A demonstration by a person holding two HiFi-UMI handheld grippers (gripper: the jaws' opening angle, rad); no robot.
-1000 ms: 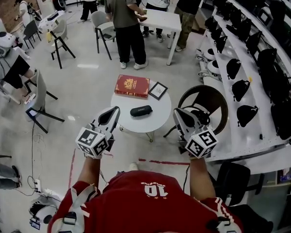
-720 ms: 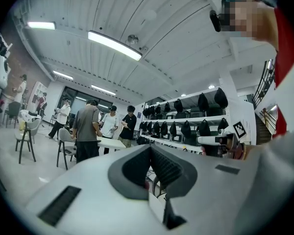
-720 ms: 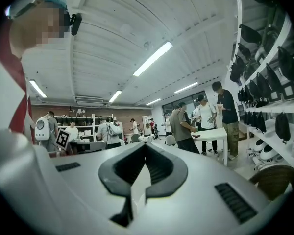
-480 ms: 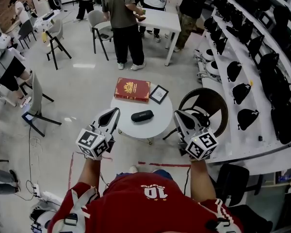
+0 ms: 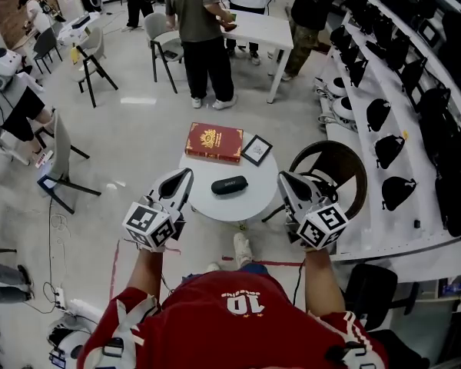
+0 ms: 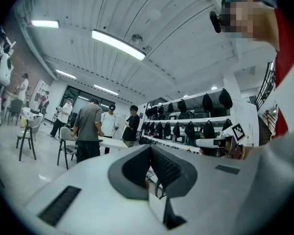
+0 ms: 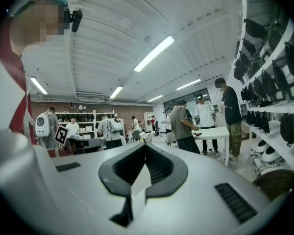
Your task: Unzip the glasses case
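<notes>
a person in a red shirt stands over a small round white table [image 5: 203, 204], seen from above, with a handheld gripper in each hand. the black glasses case [image 5: 230, 184] lies zipped shut near the middle of the table, between the two grippers and apart from both. a red book [image 5: 214, 142] and a small framed picture [image 5: 257, 150] sit at the far edge. the left gripper [image 5: 185, 177] and right gripper [image 5: 283, 178] are held level at the table's near sides, each with its jaws pressed together and nothing between them. this looks like the approach step, with no contact yet. next, one gripper likely needs to open and steady the case while the other finds the zipper pull, which is too small to make out here.
</notes>
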